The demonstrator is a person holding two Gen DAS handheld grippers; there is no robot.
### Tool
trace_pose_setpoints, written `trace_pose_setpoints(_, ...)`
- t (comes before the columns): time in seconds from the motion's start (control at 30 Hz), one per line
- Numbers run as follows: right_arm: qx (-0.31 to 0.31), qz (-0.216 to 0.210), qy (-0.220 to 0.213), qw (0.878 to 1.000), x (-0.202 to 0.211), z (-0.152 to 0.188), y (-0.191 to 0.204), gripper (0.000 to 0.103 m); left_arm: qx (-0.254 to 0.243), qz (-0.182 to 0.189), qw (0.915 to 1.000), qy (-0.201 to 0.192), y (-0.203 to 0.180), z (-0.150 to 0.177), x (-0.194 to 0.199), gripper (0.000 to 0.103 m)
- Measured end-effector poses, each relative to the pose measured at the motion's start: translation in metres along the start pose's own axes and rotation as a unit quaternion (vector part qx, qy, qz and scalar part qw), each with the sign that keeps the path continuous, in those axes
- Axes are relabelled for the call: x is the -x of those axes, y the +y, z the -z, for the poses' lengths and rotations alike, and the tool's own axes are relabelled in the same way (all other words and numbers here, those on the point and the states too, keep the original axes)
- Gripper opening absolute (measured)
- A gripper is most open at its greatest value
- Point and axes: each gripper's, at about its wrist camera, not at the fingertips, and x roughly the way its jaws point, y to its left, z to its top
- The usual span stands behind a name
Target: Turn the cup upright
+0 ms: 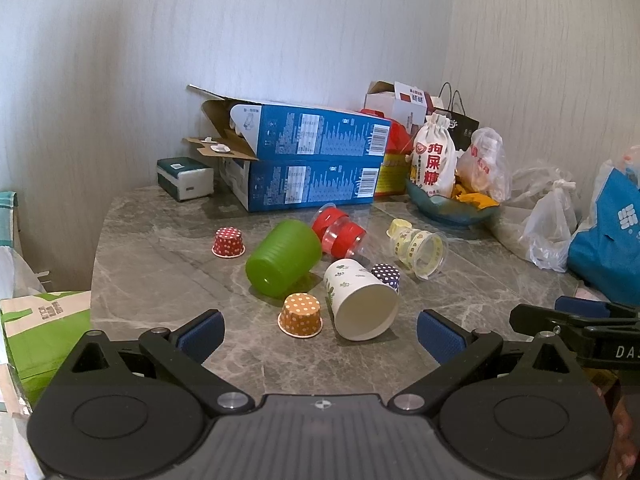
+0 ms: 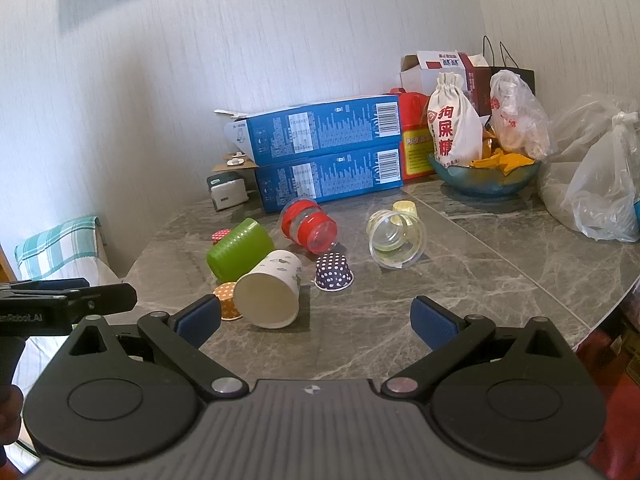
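Note:
Several cups lie on the grey marble table [image 1: 168,280]. A white paper cup [image 1: 358,300] [image 2: 270,286] lies on its side, mouth toward me. A green ribbed cup [image 1: 282,262] [image 2: 240,249], a red-banded clear cup [image 1: 340,232] [image 2: 310,226] and a yellow-patterned clear cup [image 1: 420,248] [image 2: 396,238] also lie on their sides. Small dotted paper cups stand upside down: orange [image 1: 300,315] [image 2: 227,300], navy [image 1: 386,275] [image 2: 334,272], red [image 1: 228,242]. My left gripper [image 1: 320,334] is open and empty, just in front of the white cup. My right gripper [image 2: 316,322] is open and empty, near the white cup.
Two stacked blue boxes [image 1: 312,168] [image 2: 328,152] stand at the back. A tissue pack [image 1: 185,179] sits back left. A blue bowl [image 2: 484,178] with snacks, a white drawstring bag [image 2: 454,120] and plastic bags [image 2: 600,184] crowd the back right. The table edge curves at right.

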Motion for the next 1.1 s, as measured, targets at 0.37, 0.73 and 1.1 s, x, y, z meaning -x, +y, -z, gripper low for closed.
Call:
trace_pose_setpoints(0.37, -0.008, -0.003, 0.009, 1.0, -0.012, 0.004, -0.012, 0.102, 0.001, -0.001, 0.9999, 0.014, -0.001, -0.001, -0.016, 0.103)
trace_pose_setpoints(0.73, -0.019, -0.015, 0.012, 1.0, -0.024, 0.004, -0.021, 0.102, 0.009, 0.001, 0.9999, -0.014, -0.001, -0.006, -0.023, 0.103)
trace_pose_setpoints(1.1, 0.064, -0.056, 0.049, 0.995, -0.081, -0.071, -0.017, 0.102, 0.033, 0.047, 0.9983, 0.006, 0.007, -0.014, -0.041, 0.103)
